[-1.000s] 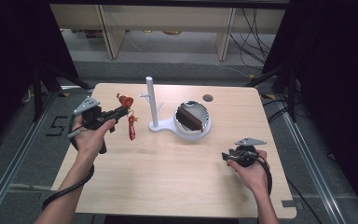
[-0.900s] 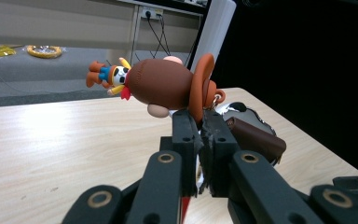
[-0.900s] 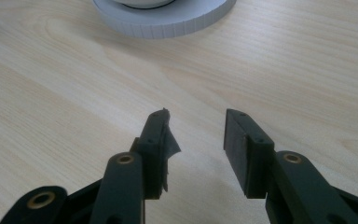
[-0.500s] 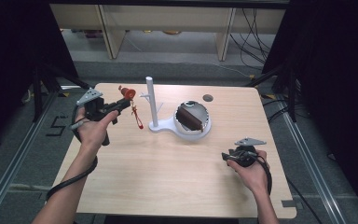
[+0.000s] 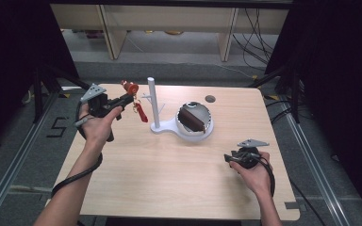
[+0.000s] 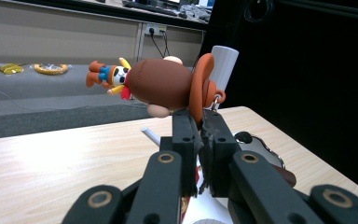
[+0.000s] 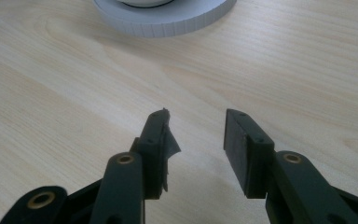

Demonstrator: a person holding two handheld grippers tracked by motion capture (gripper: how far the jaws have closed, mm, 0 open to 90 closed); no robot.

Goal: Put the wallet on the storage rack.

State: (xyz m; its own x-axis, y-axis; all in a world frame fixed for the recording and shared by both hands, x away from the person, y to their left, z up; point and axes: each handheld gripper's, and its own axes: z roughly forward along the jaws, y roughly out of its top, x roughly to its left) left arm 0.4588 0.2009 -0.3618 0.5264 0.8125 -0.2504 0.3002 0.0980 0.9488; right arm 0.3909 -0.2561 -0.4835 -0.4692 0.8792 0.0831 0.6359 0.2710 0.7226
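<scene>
Keychain figure point(image 6: 161, 86) clamped by its orange ring in the left gripper point(image 5: 125, 99), lifted clear of the table point(image 5: 169, 183) at the left rear — jaws squeezed tight on the ring, brown toy body lying sideways above them, red strap point(image 5: 141, 113) dangling below. Held just left of the white post point(image 5: 153, 101), near its top and the small side pegs, not yet hooked on as far as can be told. Farther right, on the same white stand, round dish point(image 5: 202, 132) carrying a dark brown block point(image 5: 192, 118). At the far right, right gripper point(image 5: 230, 158) resting low near the table's front edge, well apart from the stand — jaws spread, nothing between them, bare wood beneath. Judged stage: pick-up done, carry nearly done; hanging the ring over a peg and letting go left to do.
</scene>
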